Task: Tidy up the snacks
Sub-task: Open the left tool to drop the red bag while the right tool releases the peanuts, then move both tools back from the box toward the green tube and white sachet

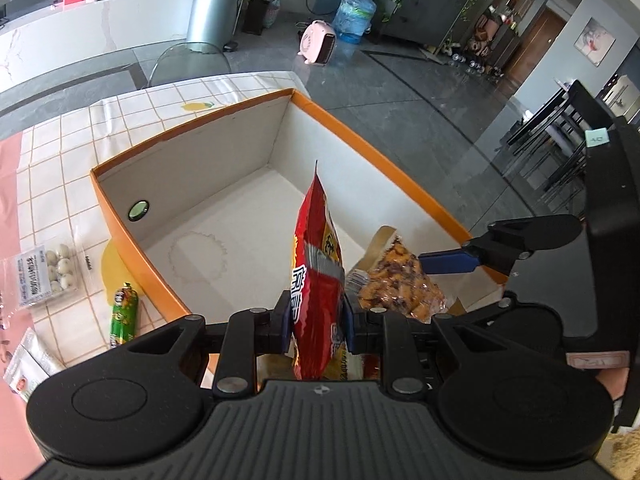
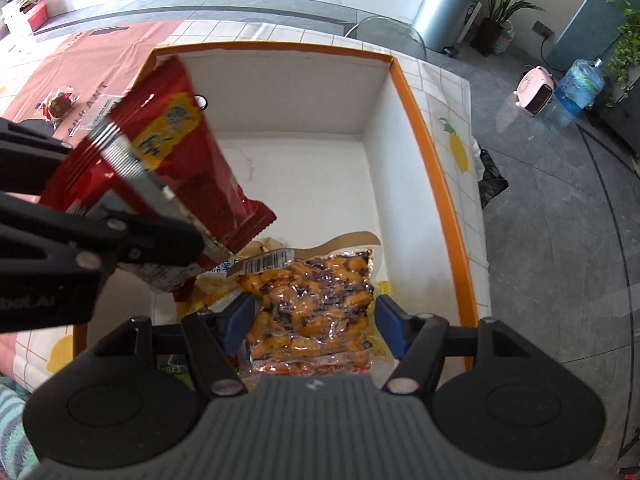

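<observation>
- Clamped between the blue pads of the left hand-held gripper (image 1: 316, 320) is a red snack bag (image 1: 318, 276), hanging edge-up over the near part of the orange-rimmed box (image 1: 384, 152).
- Between the spread jaws of the right hand-held gripper (image 2: 314, 322) lies a clear pack of orange-brown snacks (image 2: 316, 300); whether the pads press on it cannot be told, since small gaps seem to show at both sides.
- That clear pack sits low in the box's near right corner, on top of pale packaging already there.
- Most of the box floor towards its far wall is bare.
- Left outside on the table (image 1: 120, 120), beside the box's left wall, are a green tube-shaped snack (image 1: 124, 314), a clear pack of small white balls (image 1: 48, 276) and a white sachet (image 1: 30, 364) near the table's near left edge.
- Judged from this, the sorting is partly done: two packs are arriving in the box, and at least three items remain to be collected.
</observation>
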